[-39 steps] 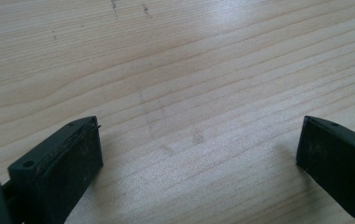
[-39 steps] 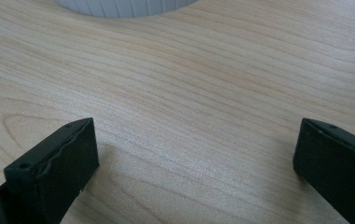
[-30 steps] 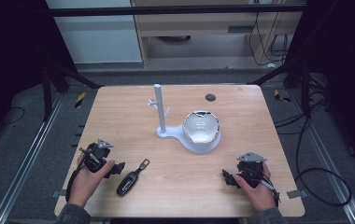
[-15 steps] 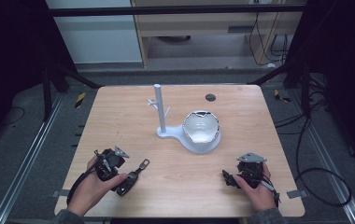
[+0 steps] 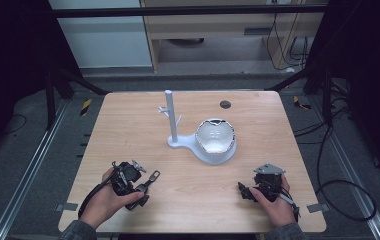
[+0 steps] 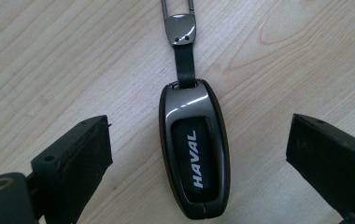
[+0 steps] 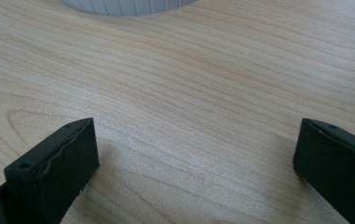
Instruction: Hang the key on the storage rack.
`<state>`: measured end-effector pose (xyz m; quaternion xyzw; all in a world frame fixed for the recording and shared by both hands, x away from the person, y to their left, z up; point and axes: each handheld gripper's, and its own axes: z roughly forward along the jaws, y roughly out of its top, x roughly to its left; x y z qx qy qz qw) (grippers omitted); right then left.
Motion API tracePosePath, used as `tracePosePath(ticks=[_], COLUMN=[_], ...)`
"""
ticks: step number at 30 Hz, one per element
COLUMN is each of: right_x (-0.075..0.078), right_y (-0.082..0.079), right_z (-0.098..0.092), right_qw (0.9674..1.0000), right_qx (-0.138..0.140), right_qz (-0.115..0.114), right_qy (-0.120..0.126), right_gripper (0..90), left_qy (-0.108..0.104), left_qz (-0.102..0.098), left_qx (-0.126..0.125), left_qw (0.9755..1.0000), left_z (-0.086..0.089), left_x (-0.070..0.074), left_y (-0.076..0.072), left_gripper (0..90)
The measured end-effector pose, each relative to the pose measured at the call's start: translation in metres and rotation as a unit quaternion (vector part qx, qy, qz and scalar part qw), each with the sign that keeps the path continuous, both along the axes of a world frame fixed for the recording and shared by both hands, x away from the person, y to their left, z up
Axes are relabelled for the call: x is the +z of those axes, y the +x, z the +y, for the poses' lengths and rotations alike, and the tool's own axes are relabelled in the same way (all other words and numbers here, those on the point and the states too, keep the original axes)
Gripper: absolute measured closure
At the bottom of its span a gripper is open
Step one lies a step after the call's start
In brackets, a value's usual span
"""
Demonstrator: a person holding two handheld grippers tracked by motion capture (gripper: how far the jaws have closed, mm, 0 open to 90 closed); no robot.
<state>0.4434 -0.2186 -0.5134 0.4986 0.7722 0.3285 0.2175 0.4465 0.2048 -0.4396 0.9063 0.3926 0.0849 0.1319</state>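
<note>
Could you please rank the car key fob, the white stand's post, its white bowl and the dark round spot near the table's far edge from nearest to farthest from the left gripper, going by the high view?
Measured from the left gripper:
1. Car key fob, between its open jaws.
2. Post, farther in, slightly right.
3. Bowl, right of the post.
4. Dark spot, near the far edge.

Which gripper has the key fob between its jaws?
The left gripper: its open jaws straddle the key fob; the right gripper has bare table.
</note>
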Motion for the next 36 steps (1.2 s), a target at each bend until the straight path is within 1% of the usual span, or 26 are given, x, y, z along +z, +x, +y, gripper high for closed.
tracePosePath(ticks=[2,3,6,7,8,9,12,14,17,23,27,29,32,36], right_x=[0.0,0.0,0.0,0.0,0.0,0.0,0.0,0.0,0.0,0.0,0.0,0.0,0.0,0.0], right_y=[0.0,0.0,0.0,0.0,0.0,0.0,0.0,0.0,0.0,0.0,0.0,0.0,0.0,0.0], right_z=[0.0,0.0,0.0,0.0,0.0,0.0,0.0,0.0,0.0,0.0,0.0,0.0,0.0,0.0], right_qw=[1.0,1.0,1.0,1.0,1.0,1.0,1.0,1.0,1.0,1.0,1.0,1.0,1.0,1.0], right_qx=[0.0,0.0,0.0,0.0,0.0,0.0,0.0,0.0,0.0,0.0,0.001,0.001,0.001,0.001], right_qz=[0.0,0.0,0.0,0.0,0.0,0.0,0.0,0.0,0.0,0.0,0.0,0.0,0.0,0.0], right_qy=[0.0,0.0,0.0,0.0,0.0,0.0,0.0,0.0,0.0,0.0,0.0,0.0,0.0,0.0], right_gripper=[0.5,0.5,0.5,0.5,0.5,0.5,0.5,0.5,0.5,0.5,0.5,0.5,0.5,0.5], left_qy=[0.006,0.006,0.011,0.011,0.004,0.004,0.016,0.019,0.018,0.02,0.021,0.018,0.019,0.017], left_qz=[0.007,0.007,0.018,0.021,0.031,0.031,0.039,0.039,0.039,0.048,0.05,0.051,0.051,0.052], left_qx=[-0.001,-0.001,-0.001,0.0,0.003,0.003,0.003,0.002,0.007,0.008,0.008,0.012,0.013,0.015], left_qw=[1.0,1.0,0.9998,0.9997,0.9995,0.9995,0.9991,0.999,0.999,0.9986,0.9985,0.9985,0.9985,0.9984], left_z=[-0.001,-0.001,-0.002,-0.002,-0.001,-0.001,-0.002,-0.002,-0.003,-0.004,-0.003,-0.003,-0.002,-0.001], left_x=[-0.003,-0.003,-0.009,-0.011,-0.014,-0.014,-0.019,-0.02,-0.022,-0.029,-0.029,-0.029,-0.03,-0.031], left_y=[0.003,0.003,0.006,0.007,0.009,0.009,0.012,0.013,0.015,0.017,0.018,0.019,0.02,0.021], left_gripper=[6.9,6.9,8.6,11.2,11.6,12.4,13.7,14.1,15.7,19.7,20.7,21.4,23.9,25.0])
